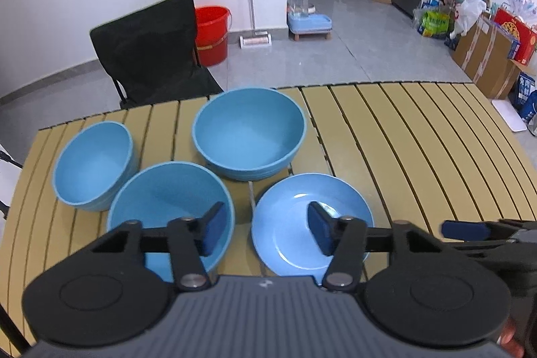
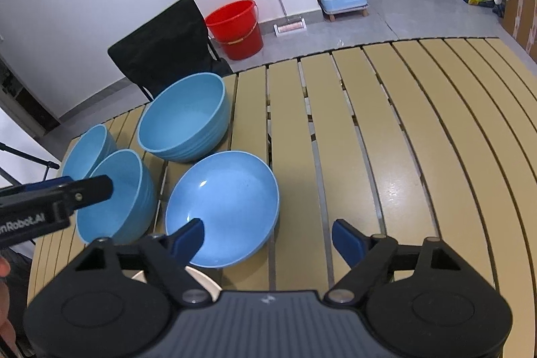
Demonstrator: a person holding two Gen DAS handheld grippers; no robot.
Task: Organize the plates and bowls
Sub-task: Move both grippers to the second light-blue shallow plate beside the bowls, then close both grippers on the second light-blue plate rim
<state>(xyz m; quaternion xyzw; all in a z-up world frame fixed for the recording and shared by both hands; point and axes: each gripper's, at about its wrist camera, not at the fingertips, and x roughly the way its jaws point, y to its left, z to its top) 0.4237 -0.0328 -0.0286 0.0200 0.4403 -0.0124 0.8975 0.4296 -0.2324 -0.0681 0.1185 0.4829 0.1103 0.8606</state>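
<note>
Three blue bowls stand on the slatted table: a large one (image 1: 250,133) at the back, a smaller one (image 1: 92,163) at the left, and a near one (image 1: 167,200). A shallow blue plate (image 1: 295,244) lies to the right of the near bowl. My left gripper (image 1: 266,230) is open, one pad over the near bowl's right rim and the other over the plate, gripping nothing. My right gripper (image 2: 267,243) is open and straddles the near right rim of the plate (image 2: 228,197) without pressing on it. One finger (image 2: 94,187) of my left gripper reaches over the near bowl (image 2: 117,190).
The tan slatted table (image 1: 402,140) stretches bare to the right of the dishes. A pale round rim (image 2: 201,280) peeks out under my right gripper. Behind the table stand a black folding chair (image 1: 151,49) and a red bucket (image 1: 211,32) on the floor.
</note>
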